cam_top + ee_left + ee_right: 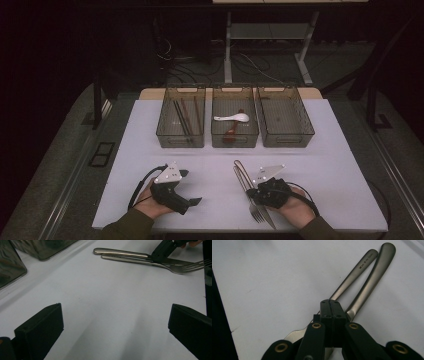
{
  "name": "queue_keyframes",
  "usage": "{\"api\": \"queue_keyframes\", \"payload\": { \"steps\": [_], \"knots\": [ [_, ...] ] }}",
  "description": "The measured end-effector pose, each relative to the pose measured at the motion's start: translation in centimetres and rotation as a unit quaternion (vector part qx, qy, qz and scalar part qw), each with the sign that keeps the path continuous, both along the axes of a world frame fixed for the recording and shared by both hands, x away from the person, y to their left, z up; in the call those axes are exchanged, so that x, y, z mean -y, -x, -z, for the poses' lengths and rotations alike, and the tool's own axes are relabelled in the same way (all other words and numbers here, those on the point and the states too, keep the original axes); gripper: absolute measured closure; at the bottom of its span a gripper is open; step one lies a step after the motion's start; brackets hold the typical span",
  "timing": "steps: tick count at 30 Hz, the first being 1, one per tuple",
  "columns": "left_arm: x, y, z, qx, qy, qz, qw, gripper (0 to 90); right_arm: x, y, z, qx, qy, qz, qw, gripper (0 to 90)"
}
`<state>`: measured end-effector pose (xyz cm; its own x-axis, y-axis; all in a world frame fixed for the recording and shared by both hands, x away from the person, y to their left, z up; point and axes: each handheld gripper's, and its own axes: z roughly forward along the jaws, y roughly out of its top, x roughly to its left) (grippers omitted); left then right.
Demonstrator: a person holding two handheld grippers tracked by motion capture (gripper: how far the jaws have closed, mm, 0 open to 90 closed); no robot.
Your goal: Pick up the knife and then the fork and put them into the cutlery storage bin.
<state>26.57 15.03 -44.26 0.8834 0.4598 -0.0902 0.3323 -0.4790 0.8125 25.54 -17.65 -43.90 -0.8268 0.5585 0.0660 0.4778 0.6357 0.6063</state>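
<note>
White table, three clear bins at its far edge, chopsticks in the left, white spoon in the middle.

silver fork and knife, white table, white spoon (smoky brown bins).

This looks like a lab or test room set up for recording, not a home. A plain white worktop stands on grey carpet in a dark room. Toward twelve o'clock, loose cables trail over the floor beside the metal legs of a bare frame table. Three identical clear bins stand in a neat row.
</note>
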Motion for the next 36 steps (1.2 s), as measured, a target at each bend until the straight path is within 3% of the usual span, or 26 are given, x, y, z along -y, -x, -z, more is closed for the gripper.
{"api": "queue_keyframes", "payload": {
  "steps": [9,26,33,36],
  "knots": [
    [0.0,0.0,0.0,-0.001,0.001,-0.001,1.0000,0.0,0.8,0.0,-0.1,0.011,0.022,0.009,0.9997,90.0],
    [0.0,0.0,0.0,-0.001,0.001,-0.001,1.0000,0.0,3.8,-1.9,-0.2,0.032,0.055,0.058,0.9963,90.0],
    [0.0,0.0,0.0,0.000,0.001,0.000,1.0000,0.0,4.8,-2.5,-0.2,0.021,0.044,0.063,0.9969,90.0],
    [0.0,0.0,0.0,0.000,-0.001,0.001,1.0000,0.0,5.3,-2.7,-0.5,0.017,0.025,0.061,0.9977,84.3]
  ]
}}
